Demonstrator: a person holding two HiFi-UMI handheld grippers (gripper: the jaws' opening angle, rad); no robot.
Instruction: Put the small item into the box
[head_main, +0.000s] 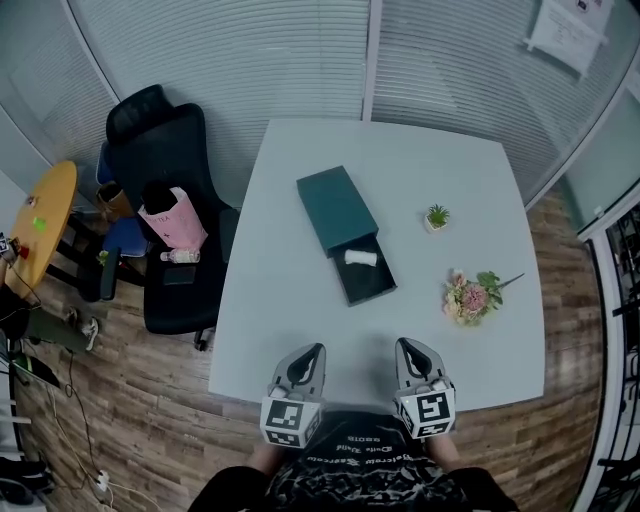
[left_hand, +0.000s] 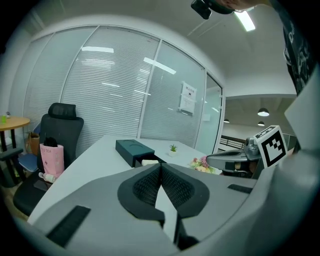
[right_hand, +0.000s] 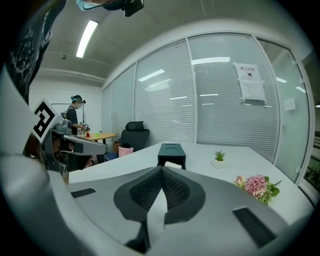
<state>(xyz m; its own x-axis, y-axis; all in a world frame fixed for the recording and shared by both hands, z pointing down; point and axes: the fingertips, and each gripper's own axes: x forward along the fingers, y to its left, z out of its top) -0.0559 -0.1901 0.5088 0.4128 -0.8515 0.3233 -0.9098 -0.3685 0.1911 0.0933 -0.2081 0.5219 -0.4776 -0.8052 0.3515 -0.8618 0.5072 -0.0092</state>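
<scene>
A dark teal box (head_main: 337, 208) lies in the middle of the white table (head_main: 300, 330), its black drawer (head_main: 372, 285) slid out toward me. A small white item (head_main: 361, 258) rests inside that drawer. My left gripper (head_main: 315, 350) and right gripper (head_main: 403, 345) hover side by side over the table's near edge, well short of the box. Both are shut with nothing between the jaws. The left gripper view shows the box (left_hand: 132, 148) and the white item (left_hand: 149, 162) beyond the closed tips (left_hand: 161, 165). In the right gripper view the box (right_hand: 171, 152) sits straight ahead of the closed tips (right_hand: 162, 169).
A small potted plant (head_main: 437, 217) and a pink flower bunch (head_main: 472, 296) sit on the table right of the box. A black office chair (head_main: 165, 200) with a pink bag (head_main: 172, 220) stands at the table's left, with a round yellow table (head_main: 45, 215) beyond. Glass walls run behind.
</scene>
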